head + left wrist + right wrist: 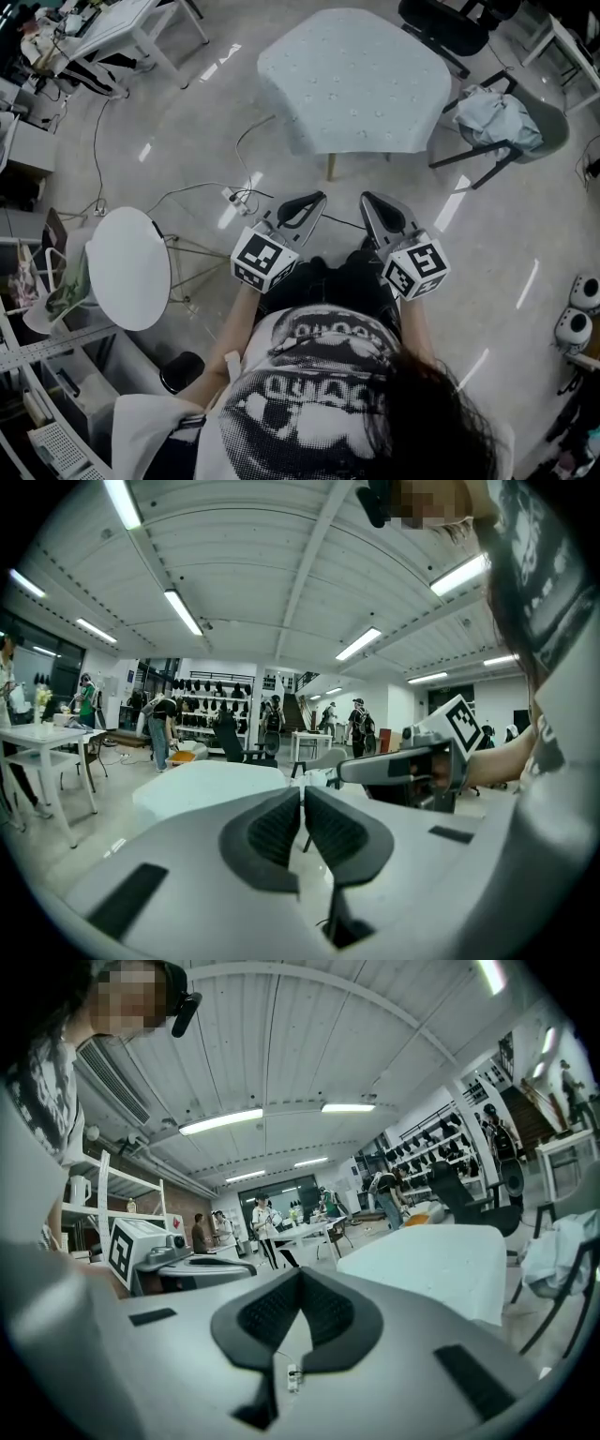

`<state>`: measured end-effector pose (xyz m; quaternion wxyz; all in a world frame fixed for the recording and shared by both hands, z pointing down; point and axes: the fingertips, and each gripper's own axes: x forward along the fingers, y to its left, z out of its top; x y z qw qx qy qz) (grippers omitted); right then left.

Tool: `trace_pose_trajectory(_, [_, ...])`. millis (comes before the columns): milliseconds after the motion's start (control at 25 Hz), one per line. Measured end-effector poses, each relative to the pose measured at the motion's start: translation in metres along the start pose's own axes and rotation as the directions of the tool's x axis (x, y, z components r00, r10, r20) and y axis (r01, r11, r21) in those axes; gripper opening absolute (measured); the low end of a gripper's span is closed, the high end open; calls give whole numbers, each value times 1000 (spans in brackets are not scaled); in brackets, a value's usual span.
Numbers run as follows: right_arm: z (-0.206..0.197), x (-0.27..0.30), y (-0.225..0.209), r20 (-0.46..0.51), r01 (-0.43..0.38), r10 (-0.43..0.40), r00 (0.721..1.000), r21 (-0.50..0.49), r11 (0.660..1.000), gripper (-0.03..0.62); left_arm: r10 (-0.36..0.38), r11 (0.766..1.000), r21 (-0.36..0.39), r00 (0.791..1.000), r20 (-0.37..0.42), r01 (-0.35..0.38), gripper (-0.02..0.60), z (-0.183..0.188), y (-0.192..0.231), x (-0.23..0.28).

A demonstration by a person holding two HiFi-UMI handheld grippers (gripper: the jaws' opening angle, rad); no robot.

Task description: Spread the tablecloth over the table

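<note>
Head view | tablecloth [354, 80] drapes the table [330, 169], upper centre, well apart from both tools | left gripper [316, 198] and right gripper [368, 199] closed, empty, mid-frame | looks done; for any uneven edge, step in, pinch hem only, tug gently outward
</note>
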<state>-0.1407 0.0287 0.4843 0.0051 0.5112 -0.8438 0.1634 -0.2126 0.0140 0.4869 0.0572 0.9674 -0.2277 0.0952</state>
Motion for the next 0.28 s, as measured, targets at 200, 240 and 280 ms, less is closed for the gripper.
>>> trace_pose_trajectory(200, [-2, -4, 0, 0, -3, 3, 1000, 2, 1000, -6, 0, 1000, 1, 1000, 0, 0, 22, -2, -5, 1])
trace_pose_trajectory(240, [-3, -5, 1, -1, -3, 3, 1000, 1, 1000, -6, -1, 1000, 2, 1000, -1, 1, 21, -2, -6, 0])
trace_pose_trajectory(280, [-3, -6, 1, -2, -3, 3, 1000, 1, 1000, -6, -1, 1000, 3, 1000, -1, 1, 21, -1, -7, 0])
